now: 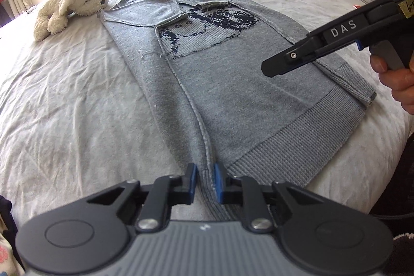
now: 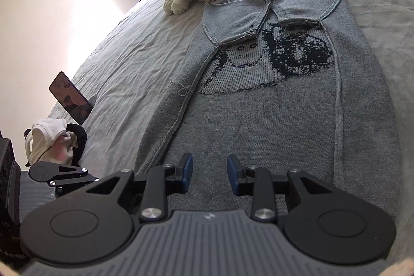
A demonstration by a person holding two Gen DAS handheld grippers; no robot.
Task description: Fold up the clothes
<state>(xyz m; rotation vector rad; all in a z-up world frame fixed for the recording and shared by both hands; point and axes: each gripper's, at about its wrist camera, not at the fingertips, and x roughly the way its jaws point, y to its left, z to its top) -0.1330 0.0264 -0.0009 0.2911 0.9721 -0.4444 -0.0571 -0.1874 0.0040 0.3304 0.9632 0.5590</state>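
My right tool (image 1: 269, 70), marked "DAS", hung spread while my left tool (image 1: 205, 181) pinched the grey sweater's (image 1: 227, 95) ribbed hem.

Your grey knit sweater (image 1: 233, 95) lies flat on bed (image 1: 64, 95), inside out, seams showing. Both side panels folded inward along length, edges running as raised lines down body. Short sleeves folded across chest, cuffs nearly meeting at centre. Dark blue pattern on paler square panel peeks out below sleeves. Ribbed hem nearest you, neckline at far end. Your left tool (image 1: 204, 181) pinches hem's folded left edge.
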